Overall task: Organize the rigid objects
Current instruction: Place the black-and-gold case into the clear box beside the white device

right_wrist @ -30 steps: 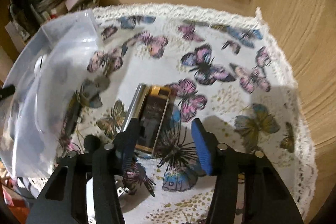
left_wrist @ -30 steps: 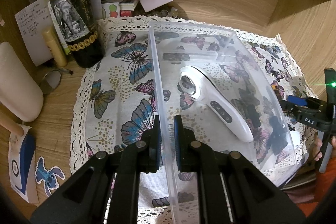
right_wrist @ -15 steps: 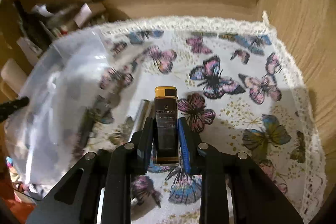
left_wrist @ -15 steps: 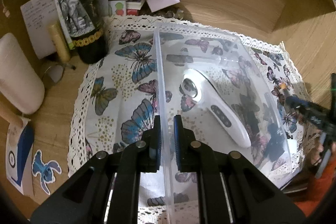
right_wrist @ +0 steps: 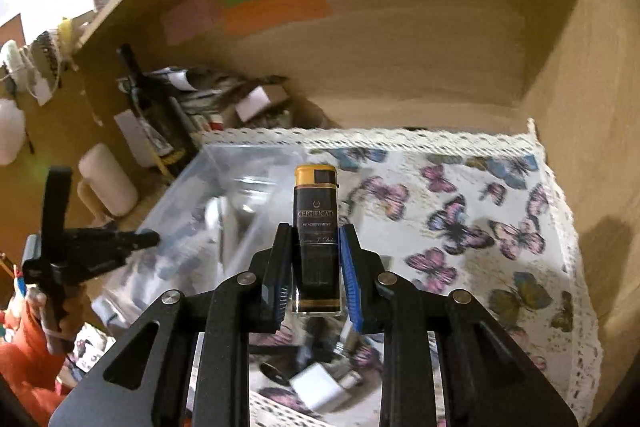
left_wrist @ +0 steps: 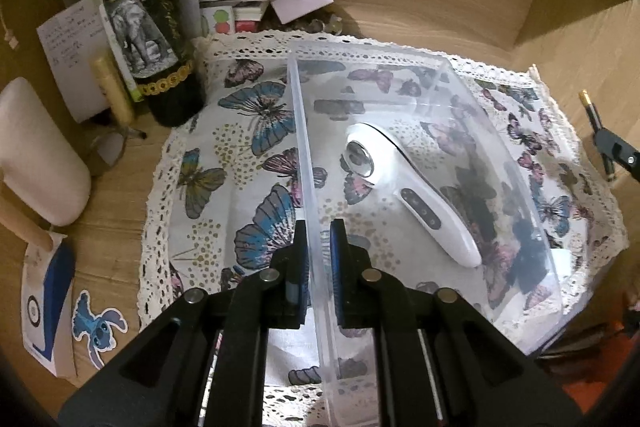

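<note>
My left tool (left_wrist: 319, 259) was pinched on the clear bin's (left_wrist: 298, 131) near wall to steady it | my right tool (right_wrist: 313, 263) gripped a black, gold-capped lighter (right_wrist: 316, 231), raised off the desk's butterfly cloth (right_wrist: 500, 211), bin ahead-left, ready for loading.

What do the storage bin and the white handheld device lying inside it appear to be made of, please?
The storage bin looks like thin clear plastic: the butterfly cloth shows through its walls. The white handheld device seems to be glossy moulded plastic, judging by the highlights along its body, with a shiny, probably metal, round head.
</note>
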